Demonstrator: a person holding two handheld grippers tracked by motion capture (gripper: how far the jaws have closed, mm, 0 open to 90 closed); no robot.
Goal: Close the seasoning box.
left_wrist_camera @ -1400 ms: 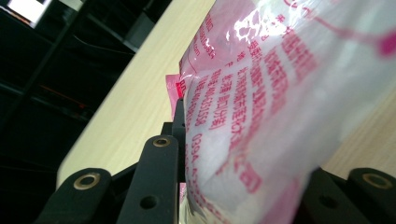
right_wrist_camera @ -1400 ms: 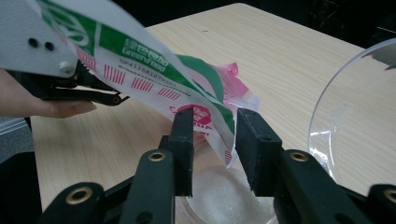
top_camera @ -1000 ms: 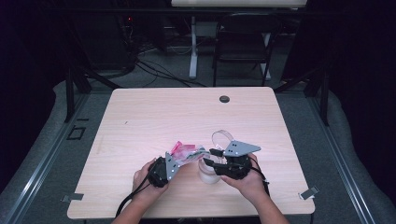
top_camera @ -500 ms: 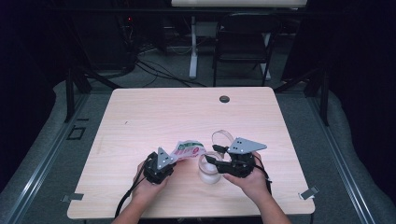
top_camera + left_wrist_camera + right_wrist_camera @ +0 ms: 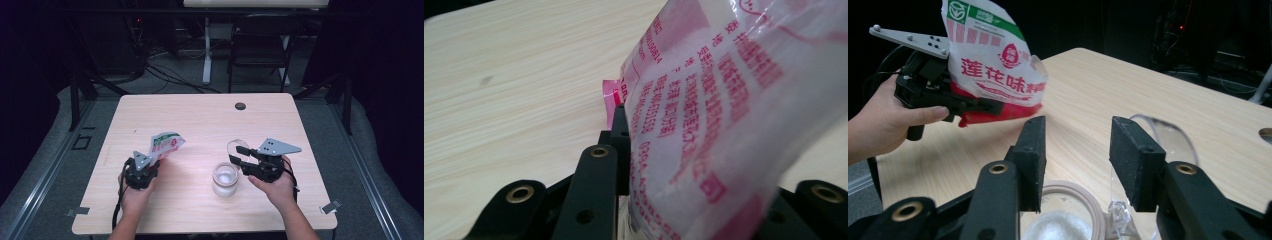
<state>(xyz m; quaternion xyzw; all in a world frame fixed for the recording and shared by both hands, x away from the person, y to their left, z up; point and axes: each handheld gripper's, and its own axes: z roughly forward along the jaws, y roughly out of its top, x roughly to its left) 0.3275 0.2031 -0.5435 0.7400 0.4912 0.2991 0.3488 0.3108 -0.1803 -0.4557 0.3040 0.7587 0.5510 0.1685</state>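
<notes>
Toward the near left corner of the table [image 5: 150, 115], the left gripper [image 5: 148, 161] is holding a pink-and-white seasoning packet [image 5: 165, 144] upright and clear of the wood, its jaws clamped on the lower part of the pouch; in the left gripper view one black finger [image 5: 620, 131] is pressing flat against the printed film [image 5: 704, 125], and from the right gripper view the packet [image 5: 990, 60] is standing tall in that gripper [image 5: 980, 106] over the bare board. Moving right, a glass jar [image 5: 225, 179] is sitting near the front edge around the middle, its hinged lid [image 5: 237, 146] thrown back on the far side, and white granules [image 5: 1063, 230] are lying in the bottom of it. Just right of the jar, the right gripper [image 5: 241, 158] is hanging over the open lid with nothing between its pads [image 5: 1034, 150]; its jaws have just been closing in a little from their widest, yet they are standing well apart and gripping nothing. By the look of it the pouring is done: seasoning is already in the jar and the packet is off to the left, apart from it. What seems left is setting the packet down and swinging the lid shut over the mouth, which the empty right gripper is well placed to start.
</notes>
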